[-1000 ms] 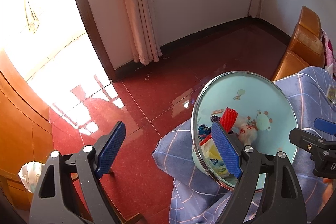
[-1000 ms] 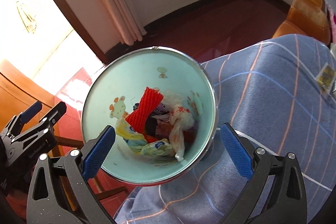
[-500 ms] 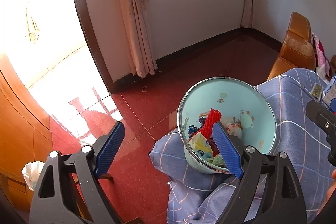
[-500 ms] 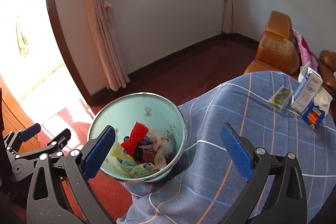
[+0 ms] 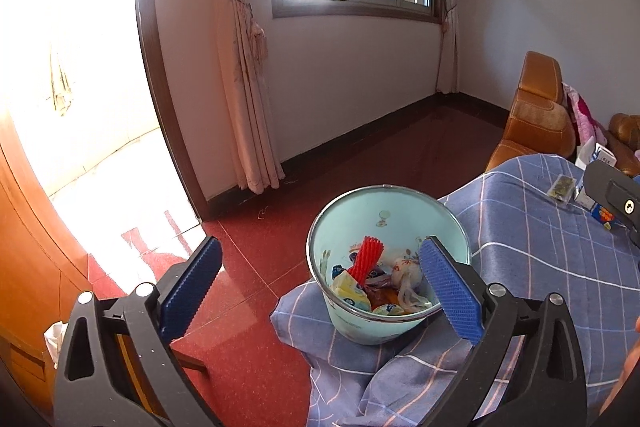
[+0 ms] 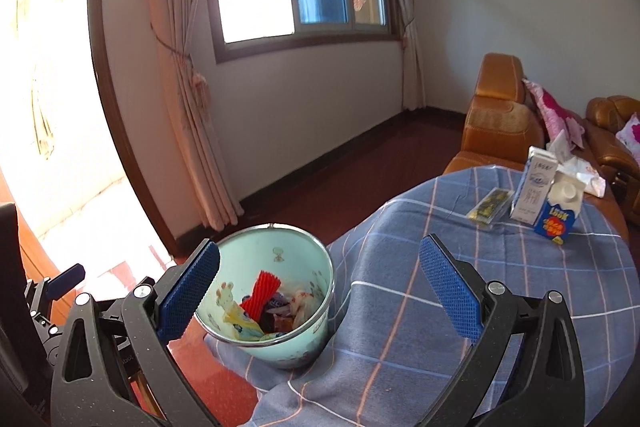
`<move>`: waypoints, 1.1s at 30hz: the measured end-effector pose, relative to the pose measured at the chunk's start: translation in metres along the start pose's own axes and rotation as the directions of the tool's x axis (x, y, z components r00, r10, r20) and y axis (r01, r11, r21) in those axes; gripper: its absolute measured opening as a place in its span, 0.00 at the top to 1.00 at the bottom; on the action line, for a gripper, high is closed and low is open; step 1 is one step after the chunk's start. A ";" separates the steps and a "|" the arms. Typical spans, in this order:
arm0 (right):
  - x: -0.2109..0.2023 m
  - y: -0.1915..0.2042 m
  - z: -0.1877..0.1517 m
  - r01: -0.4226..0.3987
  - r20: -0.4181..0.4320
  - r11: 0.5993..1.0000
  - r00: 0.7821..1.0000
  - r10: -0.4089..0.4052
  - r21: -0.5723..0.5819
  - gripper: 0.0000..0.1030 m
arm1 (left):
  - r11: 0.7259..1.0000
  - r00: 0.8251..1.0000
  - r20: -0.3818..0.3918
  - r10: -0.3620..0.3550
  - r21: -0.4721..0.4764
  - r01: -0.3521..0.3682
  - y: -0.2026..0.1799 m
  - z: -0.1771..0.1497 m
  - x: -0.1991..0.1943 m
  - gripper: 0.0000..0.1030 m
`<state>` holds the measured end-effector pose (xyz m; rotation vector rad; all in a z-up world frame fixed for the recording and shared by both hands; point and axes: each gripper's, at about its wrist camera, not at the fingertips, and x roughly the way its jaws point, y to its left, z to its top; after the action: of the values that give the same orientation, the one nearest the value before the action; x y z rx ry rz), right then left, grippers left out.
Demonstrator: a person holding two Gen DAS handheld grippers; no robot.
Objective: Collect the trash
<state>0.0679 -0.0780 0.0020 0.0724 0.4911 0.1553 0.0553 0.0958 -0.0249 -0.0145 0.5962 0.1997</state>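
A pale blue bin stands on the near left corner of the blue checked tablecloth. It holds a red foam net and several crumpled wrappers. My left gripper hangs above and short of it, its jaws opening with nothing between them. My right gripper is open and empty, set back from the bin, which lies low and left of its centre. A white carton, a blue carton and a small dark packet rest at the far right of the cloth.
An orange leather sofa with pink cloth on it stands behind the table. Red tiled floor spreads left of the table toward a curtain and a bright doorway. A wooden cabinet stands at the left, with crumpled white paper low beside it.
Both grippers have drawn back and up from the bin, so it looks smaller and lower. The window and the cartons have come into view. The left jaws stand slightly wider.
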 end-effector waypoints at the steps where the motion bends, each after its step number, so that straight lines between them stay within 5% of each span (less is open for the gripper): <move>1: -0.006 -0.001 0.001 0.005 0.020 1.000 1.000 -0.005 0.004 0.05 | 1.000 1.000 0.016 0.001 -0.002 -0.001 0.000 0.001 -0.005 0.06; 8: -0.041 -0.007 0.002 0.029 0.126 0.999 0.992 -0.032 0.024 0.05 | 1.000 0.996 0.092 -0.015 0.001 0.015 -0.004 0.007 -0.028 0.06; 33: -0.050 -0.017 -0.001 0.057 0.152 0.996 0.986 -0.067 0.066 0.05 | 0.999 0.994 0.104 0.043 0.016 -0.045 -0.012 0.009 -0.037 0.06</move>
<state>0.0258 -0.1033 0.0225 0.1279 0.3434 0.0730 0.0326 0.0784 0.0021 0.0269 0.4953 0.2361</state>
